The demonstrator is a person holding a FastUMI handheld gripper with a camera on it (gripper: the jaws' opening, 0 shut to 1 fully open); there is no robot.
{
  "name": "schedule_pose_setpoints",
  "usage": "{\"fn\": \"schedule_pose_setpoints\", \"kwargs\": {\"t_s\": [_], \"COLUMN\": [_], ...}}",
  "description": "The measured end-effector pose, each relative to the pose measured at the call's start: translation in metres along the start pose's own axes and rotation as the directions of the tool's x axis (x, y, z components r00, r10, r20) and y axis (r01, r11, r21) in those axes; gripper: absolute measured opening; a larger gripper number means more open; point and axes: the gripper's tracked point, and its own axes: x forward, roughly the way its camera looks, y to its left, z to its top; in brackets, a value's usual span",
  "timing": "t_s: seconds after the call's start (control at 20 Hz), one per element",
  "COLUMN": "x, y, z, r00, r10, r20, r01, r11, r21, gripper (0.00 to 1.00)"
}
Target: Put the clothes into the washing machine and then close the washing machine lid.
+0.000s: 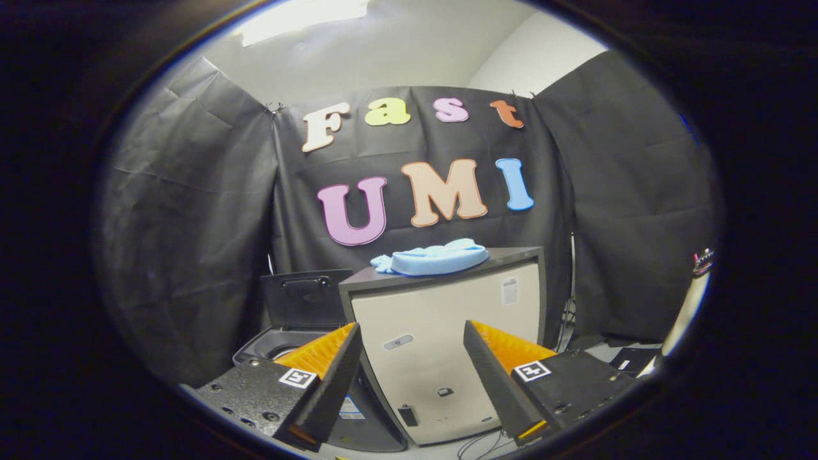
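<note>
1. Jaws standing wide apart, gripping nothing; gripper point(412, 358) is hanging in air, aimed at a beige cabinet point(447, 358) straight ahead, whose front panel is showing through the gap between the two fingers.
2. Clothes: one light blue bundle point(434, 257) is lying on the cabinet's dark top, well beyond the fingertips, untouched. Could be one garment or several folded together; cannot tell.
3. Washing machine point(281, 342) is sitting low, left of the cabinet and just beside it. Its lid point(305, 297) is standing up, open, leaning back toward the black cloth wall. One dark handle is showing on the lid.
4. Hidden: the left finger point(323, 377) is covering most of the washer's body and opening; only a curved rim corner is peeking out behind it. Inside of the tub is not readable.
5. Right finger point(505, 377) is covering the cabinet's lower right corner.
6. Cabinet front is carrying one white label near its top right, one small oval badge mid-panel, and a few small dark bits lower down; all too small to make out.
7. A pale upright object point(687, 306) with something dark on top is sitting far right, cut off and warped; cannot identify.
8. Cables point(479, 444) are trailing on the floor below the cabinet, partly cut off.
9. Count: one gripper, two fingers, one cabinet, one washer, one lid, one cloth bundle.
</note>
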Motion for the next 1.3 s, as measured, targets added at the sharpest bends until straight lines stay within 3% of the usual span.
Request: {"fn": "schedule_pose_setpoints", "kwargs": {"t_s": [0.3, 0.65, 1.0, 1.3], "x": [0.035, 0.075, 0.133, 0.207], "y": [0.012, 0.035, 0.02, 0.02], "z": [0.036, 0.083, 0.123, 0.118], "r00": [1.0, 0.999, 1.0, 0.992], "r10": [0.0, 0.035, -0.026, -0.052], "r20": [0.0, 0.029, 0.017, -0.116], "r01": [0.0, -0.034, 0.028, 0.03], "r11": [0.995, 0.999, 0.992, 0.983], "r21": [-0.098, -0.036, -0.121, -0.182], "gripper": [0.97, 0.96, 0.96, 0.97]}}
